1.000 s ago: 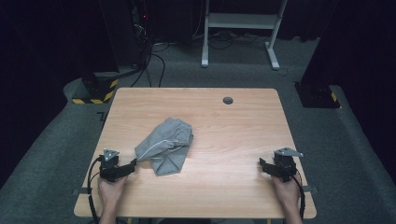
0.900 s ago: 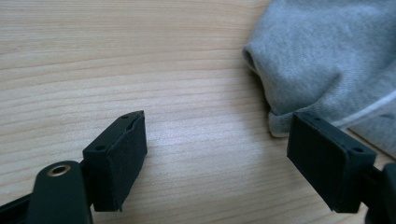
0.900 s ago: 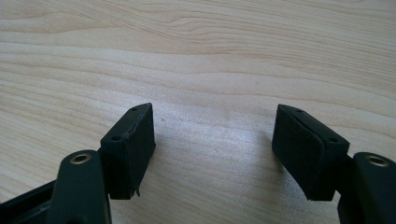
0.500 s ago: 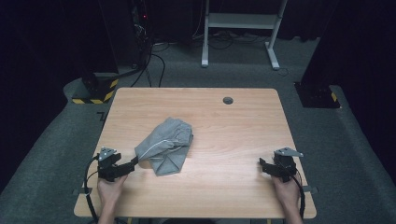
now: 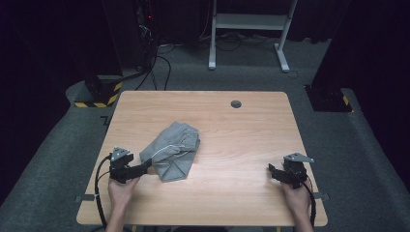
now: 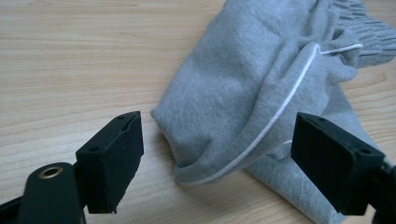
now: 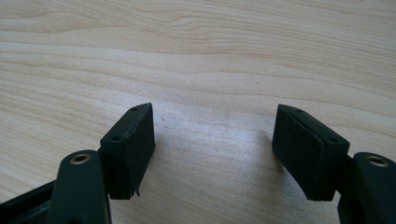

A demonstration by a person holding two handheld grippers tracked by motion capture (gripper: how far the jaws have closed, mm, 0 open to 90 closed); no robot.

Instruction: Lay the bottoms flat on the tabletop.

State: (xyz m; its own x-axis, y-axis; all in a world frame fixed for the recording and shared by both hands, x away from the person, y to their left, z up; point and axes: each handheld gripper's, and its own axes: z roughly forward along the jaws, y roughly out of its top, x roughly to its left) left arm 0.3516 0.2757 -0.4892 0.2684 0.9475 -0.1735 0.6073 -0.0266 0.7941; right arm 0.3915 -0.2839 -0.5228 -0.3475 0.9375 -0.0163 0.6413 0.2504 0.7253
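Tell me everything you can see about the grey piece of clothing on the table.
The grey garment is soft knit cloth, like sweatshirt fabric, lying crumpled and loosely folded on the wooden table, left of the middle. A thin white cord runs along one fold, and a ribbed band shows at its far end. Its near rounded edge lies between the open jaws of the left tool, which have not closed on it. I cannot tell what kind of garment it is.

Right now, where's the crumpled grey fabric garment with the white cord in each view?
High view: crumpled grey fabric garment left of table centre, just ahead of the left gripper.
Left gripper view: centre to upper right, between the open jaws.
Right gripper view: not in it.
Shared landmark: light wooden tabletop.
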